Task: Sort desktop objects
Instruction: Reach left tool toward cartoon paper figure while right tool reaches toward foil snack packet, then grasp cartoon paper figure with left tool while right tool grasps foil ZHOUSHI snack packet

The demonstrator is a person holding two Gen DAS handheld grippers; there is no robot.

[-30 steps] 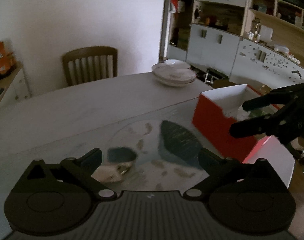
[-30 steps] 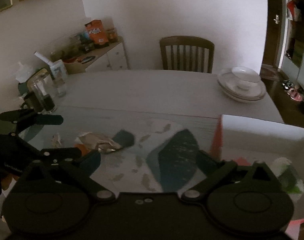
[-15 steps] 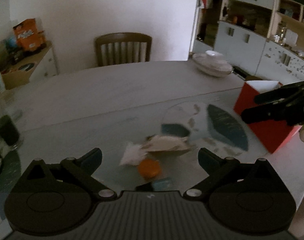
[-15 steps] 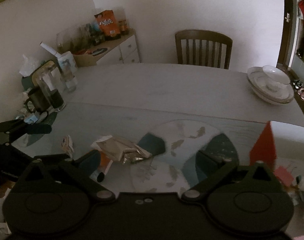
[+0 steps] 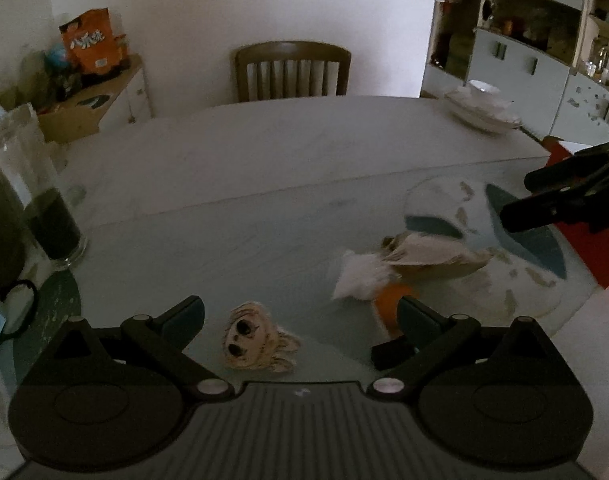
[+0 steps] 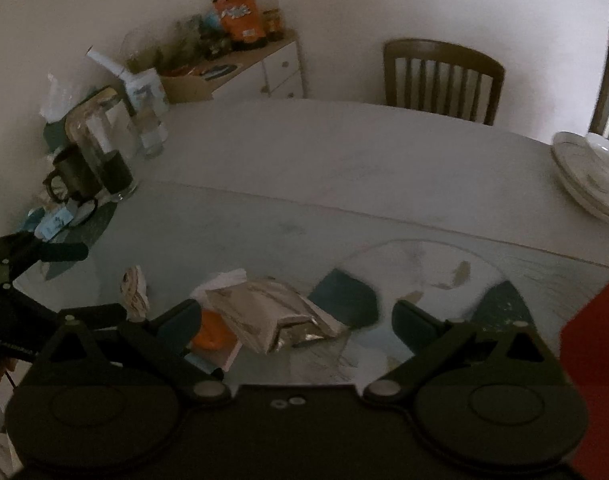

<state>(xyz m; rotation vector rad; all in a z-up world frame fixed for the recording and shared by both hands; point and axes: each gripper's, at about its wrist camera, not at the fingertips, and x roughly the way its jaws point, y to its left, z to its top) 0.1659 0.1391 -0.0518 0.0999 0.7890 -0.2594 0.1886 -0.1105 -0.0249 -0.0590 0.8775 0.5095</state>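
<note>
A crumpled beige wrapper [image 5: 260, 342] lies on the glass table between the fingers of my left gripper [image 5: 300, 316], which is open and empty. A silver foil packet [image 6: 276, 312] [image 5: 432, 256], a white paper scrap [image 5: 360, 276] and an orange object [image 5: 390, 304] [image 6: 212, 332] lie together just right of it. My right gripper [image 6: 294, 320] is open and empty, hovering over the foil packet. The red box [image 6: 596, 360] [image 5: 584, 240] stands at the right edge. The beige wrapper also shows in the right wrist view [image 6: 134, 292].
A glass jar [image 6: 104, 152] and a dark mug [image 6: 64, 180] stand at the table's left. Stacked white dishes [image 6: 592, 176] sit at the far right. A wooden chair [image 5: 292, 72] stands behind the table. A cabinet with snack bags [image 6: 240, 16] is at the left wall.
Both grippers have swung left, away from the red box and toward the pile of wrappers. The beige wrapper has come into the left wrist view. Both stay open.
</note>
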